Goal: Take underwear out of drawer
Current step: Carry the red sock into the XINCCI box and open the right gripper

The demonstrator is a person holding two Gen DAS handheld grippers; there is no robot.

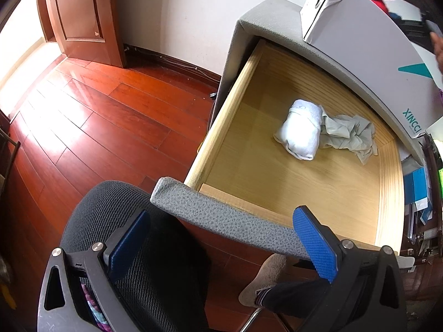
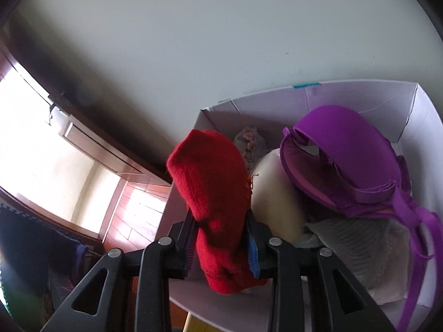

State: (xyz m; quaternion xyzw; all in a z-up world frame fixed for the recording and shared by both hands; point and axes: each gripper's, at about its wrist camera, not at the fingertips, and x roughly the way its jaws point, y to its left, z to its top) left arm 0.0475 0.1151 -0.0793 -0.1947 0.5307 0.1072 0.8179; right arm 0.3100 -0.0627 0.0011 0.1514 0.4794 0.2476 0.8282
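Left gripper (image 1: pixel 221 244) spread wide with nothing between its blue pads (image 1: pixel 315 243), poised above the grey front panel (image 1: pixel 221 218) of the pulled-out drawer (image 1: pixel 277 171). Inside, on the pale wooden drawer floor, just two pieces of laundry: a rolled white bundle (image 1: pixel 300 132) and, touching it on its right, a crumpled pale grey-green garment (image 1: pixel 349 134); both toward the back of the drawer, well apart from the front panel. Cannot tell from here which of them counts as underwear. On top of the grey cabinet (image 1: pixel 265 25), a white cardboard box (image 1: pixel 360 41) with teal lettering, a bit of red showing above its rim. Below the left gripper, a black mesh chair seat (image 1: pixel 116 221), a slippered foot (image 1: pixel 265 276), and red-brown wooden floor (image 1: pixel 97 116) running to a wooden door (image 1: pixel 80 13). Right gripper (image 2: pixel 221 238) closed tight on a red knitted item (image 2: pixel 216 193), pinched at mid-length, its rounded end poking up past the fingertips and its other end hanging below, over the near edge of the white box (image 2: pixel 360 94). In that box, a purple bra (image 2: pixel 346 160) lying on top, a cream-coloured rounded piece (image 2: pixel 277 193) beside the red knit, a pale knitted fabric (image 2: pixel 357 246) beneath the bra, and a floral-patterned scrap (image 2: pixel 249 141) at the back.
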